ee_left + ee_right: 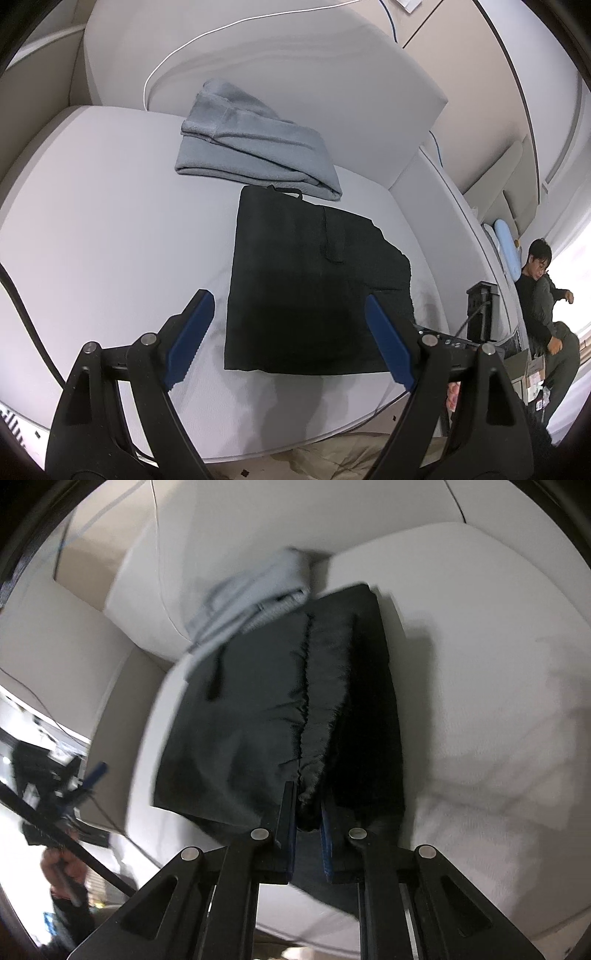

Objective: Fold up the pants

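Pale grey cushioned sofa seat (110, 206), broad and smooth, with an upright back cushion (295, 74) of the same cloth behind it — carries all the clothing. Thin white cable (192, 40) curves across the back cushion. Black pants (295, 280), folded into a flat rectangular panel, lie on the seat toward its right side in the left wrist view, a narrow belt loop showing on the upper layer; in the right wrist view the same pants (258, 709) show a gathered seam running lengthwise, and their near edge is lifted off the seat. Light grey fleece garment (255, 147), folded in a loose stack, lies just behind the pants against the back cushion, its near corner touching or all but touching their far edge. Seated person in dark clothing (543, 291) at the far right edge of the left view, well apart from the seat. Left claw (288, 332) — black frame, blue pads — stands spread wide above the near edge of the pants, gripping nothing. Right claw (308, 812) is pressed together, pinching a bunched fold of the near edge of the pants between its pads.
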A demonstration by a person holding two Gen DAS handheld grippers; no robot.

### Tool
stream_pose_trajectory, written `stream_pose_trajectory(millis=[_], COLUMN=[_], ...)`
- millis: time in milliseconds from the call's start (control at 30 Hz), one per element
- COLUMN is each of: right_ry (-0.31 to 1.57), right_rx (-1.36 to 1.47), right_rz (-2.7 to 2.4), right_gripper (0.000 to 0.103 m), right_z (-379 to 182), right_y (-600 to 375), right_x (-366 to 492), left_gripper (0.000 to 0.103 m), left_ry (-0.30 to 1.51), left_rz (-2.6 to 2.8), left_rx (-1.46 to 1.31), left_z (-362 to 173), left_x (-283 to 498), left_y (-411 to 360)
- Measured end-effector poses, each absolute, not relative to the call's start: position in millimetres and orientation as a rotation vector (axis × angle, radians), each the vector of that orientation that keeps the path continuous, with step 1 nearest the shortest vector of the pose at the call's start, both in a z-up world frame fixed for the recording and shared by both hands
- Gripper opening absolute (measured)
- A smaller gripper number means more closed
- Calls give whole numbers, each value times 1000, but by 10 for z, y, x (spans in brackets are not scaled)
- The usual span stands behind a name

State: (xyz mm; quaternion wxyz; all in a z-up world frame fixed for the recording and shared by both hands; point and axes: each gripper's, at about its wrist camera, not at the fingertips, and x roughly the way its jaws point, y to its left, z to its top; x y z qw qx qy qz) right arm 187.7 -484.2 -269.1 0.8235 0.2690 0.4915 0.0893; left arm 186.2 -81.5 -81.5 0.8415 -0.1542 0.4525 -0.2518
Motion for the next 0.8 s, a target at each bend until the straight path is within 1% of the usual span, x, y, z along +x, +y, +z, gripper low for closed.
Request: stream_pose_trajectory(millis=[67,133,200,233,267,300,333,367,400,433,500,533,567,600,667,767,800], right_ry=[1060,1080,1060,1026,988,939,922,922,933,947,1014,1050,1075,1104,1144,1148,1145], right_rx=[530,497,446,434,426,416,407,387,373,365,366,359,343,304,264,283,281], right_rz=[174,153,86,67,54,46,54,92,128,158,219,232,237,229,198,185,189], right_gripper=[12,17,36,40,49,57,59,61,61,61,61,61,57,51,48,41,38], right_z=[-2734,-2665,-2454,-2330,-2195,-2023,-1933,-1847,-1823,-1836,-2006,-2115,-2209,-2343,-2525,-2682,-2695], right_y=[-4785,-4766,-4800,-4801,-4797,-4753,-4697,-4555,-4418,-4309,-4032,-3937,-3872,-3804,-3767,-3817,-3831], right_x=[1915,1918,1862,1823,1788,1767,1774,1830,1893,1943,2096,2159,2205,2247,2306,2341,2333], left_gripper=[82,81,80,72,66,55,44,38,28,23,21,17,15,13,10,7,4], left_ry=[954,956,962,962,962,964,970,982,1008,1034,1103,1130,1144,1151,1179,1222,1229], left_rz=[-532,-537,-559,-584,-600,-614,-631,-656,-684,-700,-724,-737,-743,-741,-726,-699,-693], left_rx=[-315,-310,-308,-307,-303,-294,-275,-255,-235,-220,-178,-146,-106,-69,-40,-48,-47], left_z=[-830,-850,-861,-866,-865,-869,-888,-925,-995,-1059,-1238,-1332,-1409,-1473,-1619,-1783,-1806], left_x=[1862,1869,1866,1872,1876,1887,1908,1929,1952,1951,1946,1930,1910,1895,1897,1952,1965], left_y=[-823,-830,-855,-890,-934,-997,-1101,-1224,-1370,-1475,-1705,-1818,-1911,-1979,-2062,-2073,-2065])
